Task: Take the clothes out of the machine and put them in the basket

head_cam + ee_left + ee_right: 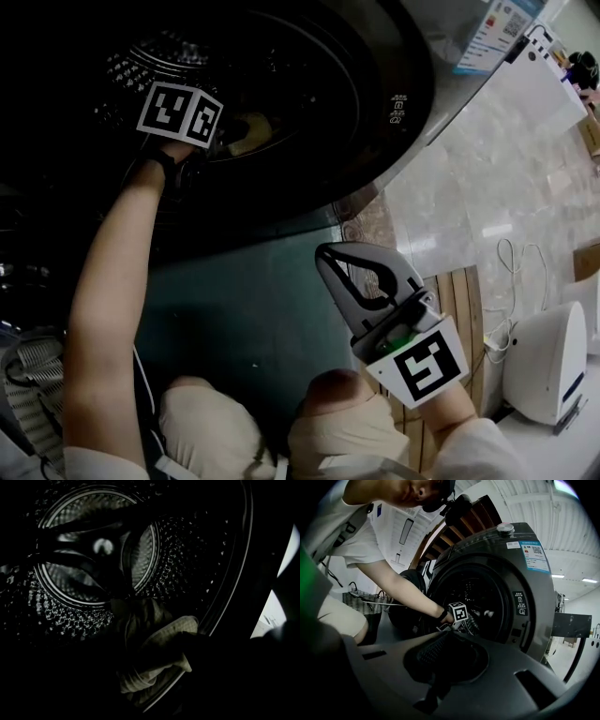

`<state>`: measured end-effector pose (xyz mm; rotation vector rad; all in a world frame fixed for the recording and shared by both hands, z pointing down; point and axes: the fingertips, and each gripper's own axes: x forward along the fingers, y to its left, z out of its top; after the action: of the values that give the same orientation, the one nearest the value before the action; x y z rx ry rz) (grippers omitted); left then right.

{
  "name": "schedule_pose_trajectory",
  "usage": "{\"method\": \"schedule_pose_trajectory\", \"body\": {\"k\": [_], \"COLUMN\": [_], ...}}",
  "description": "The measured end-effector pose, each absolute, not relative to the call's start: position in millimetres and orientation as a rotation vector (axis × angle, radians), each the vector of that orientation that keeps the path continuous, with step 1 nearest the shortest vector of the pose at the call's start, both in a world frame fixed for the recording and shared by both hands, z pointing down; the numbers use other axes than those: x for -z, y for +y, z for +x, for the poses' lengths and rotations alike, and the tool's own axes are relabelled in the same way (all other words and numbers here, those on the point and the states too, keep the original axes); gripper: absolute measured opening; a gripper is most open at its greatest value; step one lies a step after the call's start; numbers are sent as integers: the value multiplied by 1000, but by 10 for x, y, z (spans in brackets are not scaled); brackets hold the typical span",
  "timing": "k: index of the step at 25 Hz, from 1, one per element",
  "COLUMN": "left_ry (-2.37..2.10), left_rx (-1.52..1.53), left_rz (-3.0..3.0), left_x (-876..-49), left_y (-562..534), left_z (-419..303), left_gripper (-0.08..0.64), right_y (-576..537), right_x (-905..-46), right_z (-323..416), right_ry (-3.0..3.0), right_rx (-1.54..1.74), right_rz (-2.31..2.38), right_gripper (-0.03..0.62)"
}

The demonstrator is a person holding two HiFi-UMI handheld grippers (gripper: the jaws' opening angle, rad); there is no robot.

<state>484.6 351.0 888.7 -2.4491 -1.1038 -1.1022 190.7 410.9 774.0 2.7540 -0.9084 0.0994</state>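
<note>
My left gripper (221,141) reaches deep into the washing machine's dark drum (281,84), its marker cube showing at the opening. In the left gripper view a pale checked cloth (157,637) is bunched between the dark jaws of the left gripper (150,660), low by the drum's rim (220,606). The head view shows the same cloth (248,131) as a yellowish patch beside the cube. My right gripper (324,251) hangs outside the machine, shut and empty, above the teal floor. Its own view shows the right gripper (450,637) pointing at the machine's front (511,588). The basket (358,599) stands left of the machine.
The machine's round door (405,597) hangs open to the left of the opening. The basket's mesh (33,375) shows at the lower left by my knee. A white appliance (548,361), a loose cable (506,272) and wooden slats (459,300) lie to the right.
</note>
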Motion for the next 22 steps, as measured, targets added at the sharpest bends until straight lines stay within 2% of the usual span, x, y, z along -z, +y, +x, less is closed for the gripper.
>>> {"method": "schedule_pose_trajectory", "body": {"k": [16, 19, 22], "left_ry": [-982, -984, -1003], "left_rx": [1047, 1073, 1113], "left_rz": [-2122, -2086, -2037], "left_x": [-9380, -9444, -9520], "left_y": [3589, 3616, 3643], "left_z": [5085, 5089, 4988], "left_gripper": [400, 352, 231], "right_y": [4222, 4232, 4275], "right_x": [-7771, -7788, -7805], "right_z": [1923, 1911, 1898], "right_ry": [-882, -883, -872], "right_rx": [-138, -148, -154], "right_rz": [2737, 2729, 2733], "right_gripper": [14, 14, 14]}}
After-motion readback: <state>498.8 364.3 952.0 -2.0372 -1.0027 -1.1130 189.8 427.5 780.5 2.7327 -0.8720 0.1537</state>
